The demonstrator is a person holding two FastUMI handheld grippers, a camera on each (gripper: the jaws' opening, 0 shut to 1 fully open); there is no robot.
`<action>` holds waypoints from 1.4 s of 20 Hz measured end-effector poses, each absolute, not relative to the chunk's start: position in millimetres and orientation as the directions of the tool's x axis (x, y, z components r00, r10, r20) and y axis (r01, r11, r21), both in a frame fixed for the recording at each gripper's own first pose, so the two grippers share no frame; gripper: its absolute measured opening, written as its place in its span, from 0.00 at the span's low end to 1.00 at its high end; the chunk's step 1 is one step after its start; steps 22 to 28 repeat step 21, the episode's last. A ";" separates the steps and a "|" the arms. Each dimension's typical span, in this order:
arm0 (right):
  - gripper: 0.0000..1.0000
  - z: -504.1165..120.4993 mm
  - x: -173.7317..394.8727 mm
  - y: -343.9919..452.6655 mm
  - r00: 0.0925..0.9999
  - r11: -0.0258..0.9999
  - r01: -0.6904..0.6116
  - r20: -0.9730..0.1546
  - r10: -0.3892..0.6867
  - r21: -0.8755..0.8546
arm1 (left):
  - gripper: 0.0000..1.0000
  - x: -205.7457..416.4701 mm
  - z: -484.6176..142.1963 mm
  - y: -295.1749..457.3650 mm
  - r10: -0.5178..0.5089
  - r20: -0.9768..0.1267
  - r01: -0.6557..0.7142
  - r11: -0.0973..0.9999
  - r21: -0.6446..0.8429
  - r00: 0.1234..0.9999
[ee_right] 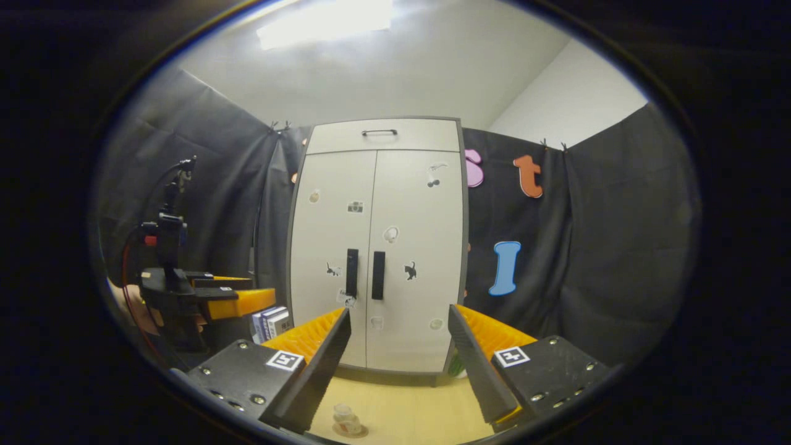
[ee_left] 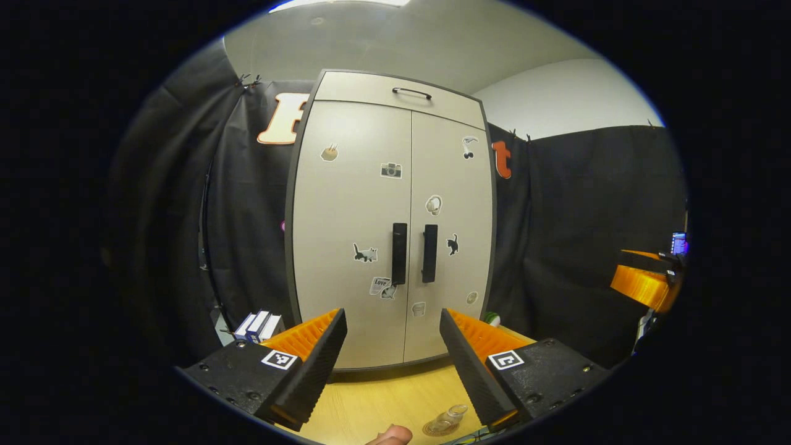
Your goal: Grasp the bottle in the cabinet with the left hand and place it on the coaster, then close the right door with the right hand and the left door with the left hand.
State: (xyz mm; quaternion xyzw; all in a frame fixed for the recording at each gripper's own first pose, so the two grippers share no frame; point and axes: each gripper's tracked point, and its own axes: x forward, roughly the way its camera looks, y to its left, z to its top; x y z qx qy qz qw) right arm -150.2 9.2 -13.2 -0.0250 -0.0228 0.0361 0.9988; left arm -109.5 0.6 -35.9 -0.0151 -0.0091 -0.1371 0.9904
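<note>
- Black cloth (ee_left: 185, 204) hangs all around the room, on the far wall and on both sides.
- On the far left of the wooden table (ee_left: 383, 402), some small blue and white boxes (ee_left: 258, 324) stand by the cabinet.
- The cabinet (ee_left: 346, 247) is tall and pale, with little stickers on it. Its left door (ee_left: 352, 235) and right door (ee_left: 451, 235) are both closed, with two black handles (ee_left: 400, 253) side by side.
- The left gripper (ee_left: 393, 358) is wide open and holds nothing.
- The right gripper (ee_right: 398, 364) is wide open too, and holds nothing.
- The clear bottle (ee_left: 450, 418) stands on the round coaster (ee_left: 432, 429), near us on the table.
</note>
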 end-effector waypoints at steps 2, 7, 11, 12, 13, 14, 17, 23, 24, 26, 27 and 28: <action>0.96 -15.2 -149.4 10.8 0.997 0.997 -0.055 0.050 0.058 -0.050 | 0.96 -106.1 -36.1 0.4 -0.282 0.028 0.283 0.959 -0.022 0.959; 0.96 -19.0 -148.3 16.1 0.998 0.997 -0.044 0.041 0.046 -0.058 | 0.96 -102.4 -35.3 0.8 -0.290 0.027 0.290 0.956 -0.037 0.957; 0.96 -15.1 -140.7 17.2 0.995 0.996 -0.069 0.068 0.073 -0.052 | 0.96 -98.0 -32.9 6.7 -0.265 0.033 0.266 0.964 -0.017 0.964; 0.96 -13.9 -138.1 15.0 0.995 0.996 -0.072 0.071 0.075 -0.046 | 0.96 -96.9 -31.9 8.0 -0.255 0.037 0.256 0.967 -0.015 0.966; 0.96 -13.2 -134.2 11.1 0.995 0.996 -0.075 0.068 0.077 -0.041 | 0.96 -94.3 -30.3 9.0 -0.242 0.043 0.243 0.970 -0.017 0.969; 0.94 -13.3 -131.2 7.6 0.995 0.997 -0.074 0.059 0.076 -0.035 | 0.96 -94.6 -28.7 9.7 -0.229 0.040 0.230 0.973 -0.020 0.973; 0.94 -6.9 -124.5 -8.5 0.995 0.997 -0.070 0.064 0.073 -0.042 | 0.96 -89.9 -26.2 8.4 -0.204 0.045 0.206 0.978 -0.032 0.978; 0.96 -2.3 -120.4 -26.5 0.994 0.997 -0.063 0.085 0.066 -0.033 | 0.96 -87.8 -25.3 -2.3 -0.190 0.033 0.191 0.981 -0.031 0.981; 0.96 -2.3 -120.4 -26.5 0.994 0.997 -0.063 0.085 0.066 -0.033 | 0.96 -87.8 -25.3 -2.3 -0.190 0.033 0.191 0.981 -0.031 0.981; 0.96 -2.3 -120.4 -26.5 0.994 0.997 -0.063 0.085 0.066 -0.033 | 0.96 -87.8 -25.3 -2.3 -0.190 0.033 0.191 0.981 -0.031 0.981; 0.96 -2.3 -120.4 -26.5 0.994 0.997 -0.063 0.085 0.066 -0.033 | 0.96 -87.8 -25.3 -2.3 -0.190 0.033 0.191 0.981 -0.031 0.981; 0.96 -2.3 -120.4 -26.5 0.994 0.997 -0.063 0.085 0.066 -0.033 | 0.96 -87.8 -25.3 -2.3 -0.190 0.033 0.191 0.981 -0.031 0.981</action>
